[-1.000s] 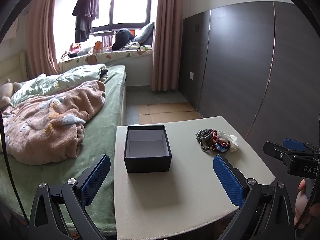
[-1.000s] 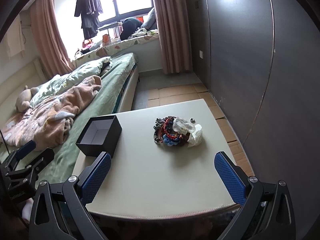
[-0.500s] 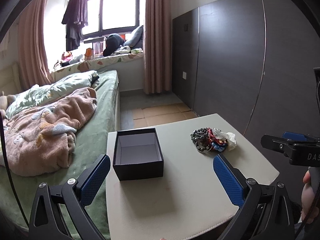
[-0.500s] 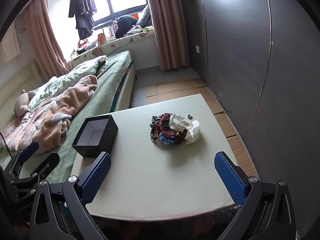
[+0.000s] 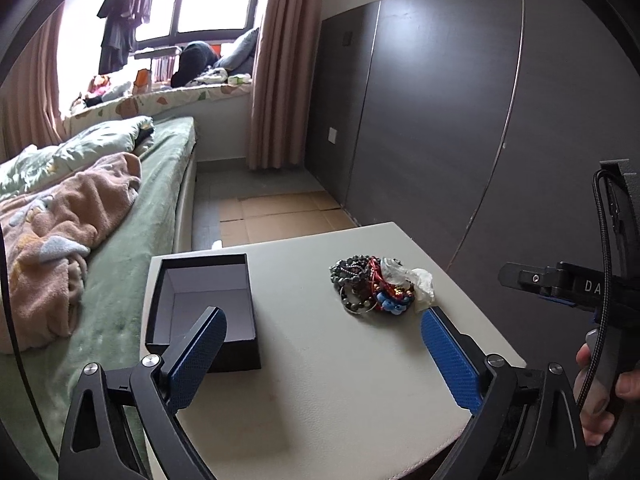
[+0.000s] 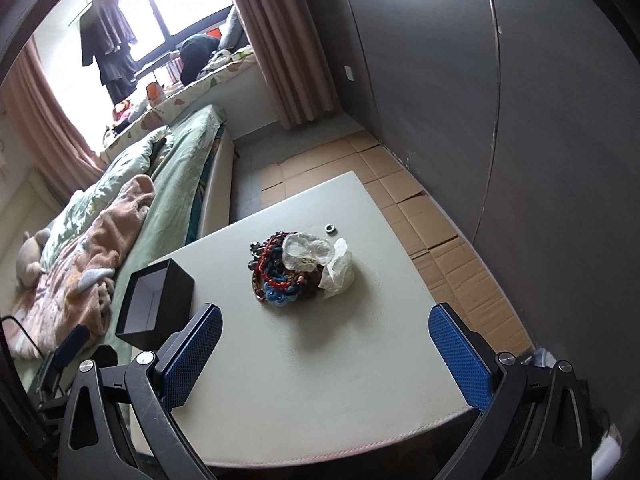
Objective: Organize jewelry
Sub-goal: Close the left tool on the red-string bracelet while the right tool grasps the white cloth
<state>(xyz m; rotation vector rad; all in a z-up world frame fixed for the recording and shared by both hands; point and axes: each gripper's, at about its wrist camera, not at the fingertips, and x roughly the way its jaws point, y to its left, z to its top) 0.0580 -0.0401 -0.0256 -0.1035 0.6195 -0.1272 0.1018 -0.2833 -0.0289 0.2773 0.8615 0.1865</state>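
Observation:
A pile of beaded bracelets and necklaces [image 5: 370, 289] lies on a pale square table [image 5: 328, 380], with clear plastic bags [image 5: 420, 286] at its right side. It also shows in the right wrist view [image 6: 282, 274], with a small ring [image 6: 330, 229] just beyond it. An open, empty black box [image 5: 204, 308] stands at the table's left; the right wrist view shows the box [image 6: 154, 306] too. My left gripper [image 5: 322, 354] is open and empty above the table's near part. My right gripper [image 6: 324, 350] is open and empty, short of the pile.
A bed with a green cover and pink blanket [image 5: 60, 232] runs along the table's left side. A dark panelled wall [image 5: 460, 120] stands to the right. Flattened cardboard [image 6: 420, 208] covers the floor beyond the table.
Both grippers have moved forward over the table, closer to the box and the pile. The right wrist view has tilted. Both stay open.

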